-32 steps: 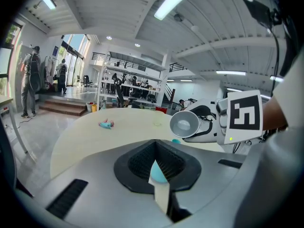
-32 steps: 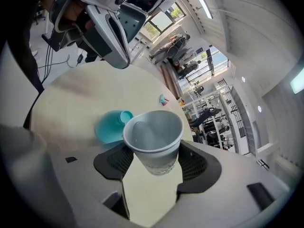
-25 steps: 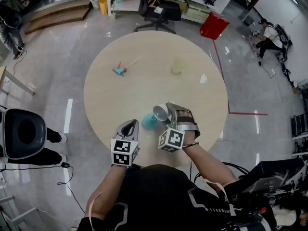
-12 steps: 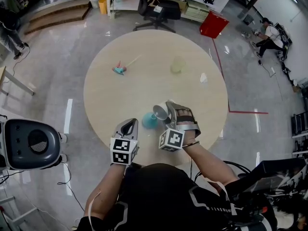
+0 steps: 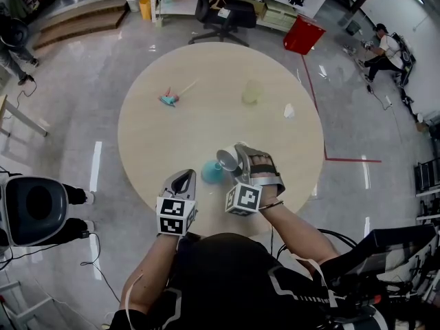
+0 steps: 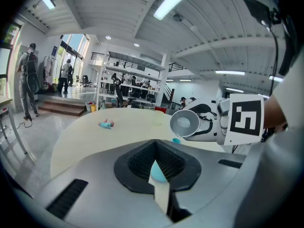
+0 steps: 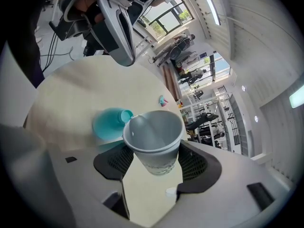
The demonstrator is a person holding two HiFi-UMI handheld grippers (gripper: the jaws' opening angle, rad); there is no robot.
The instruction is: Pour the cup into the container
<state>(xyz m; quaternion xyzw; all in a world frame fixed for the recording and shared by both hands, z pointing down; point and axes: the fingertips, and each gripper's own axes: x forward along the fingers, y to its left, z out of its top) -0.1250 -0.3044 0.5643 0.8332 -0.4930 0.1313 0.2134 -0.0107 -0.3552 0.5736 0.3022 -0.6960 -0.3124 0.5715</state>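
Observation:
A grey-white paper cup [image 5: 227,159] lies tipped on its side in my right gripper [image 5: 238,156], its mouth over a teal container [image 5: 210,173] on the round table [image 5: 151,143]. In the right gripper view the jaws of this gripper [image 7: 152,152] are shut on the cup [image 7: 154,129]. Its inside looks empty, and the teal container [image 7: 105,123] lies just beyond the rim. My left gripper [image 5: 184,178] rests near the table's front edge, left of the container. Its jaws [image 6: 158,169] stand nearly together with a small teal piece [image 6: 157,173] between them. The left gripper view also shows the cup [image 6: 185,123].
A teal and pink toy [image 5: 168,99] lies at the table's far left. A pale green cup [image 5: 251,93] and a white scrap [image 5: 289,111] are at the far right. Beyond the table are an office chair [image 5: 223,12] and a red bin [image 5: 304,36].
Both grippers, the cup and the container stand as before. Only the grey round machine on the floor at the left has shifted.

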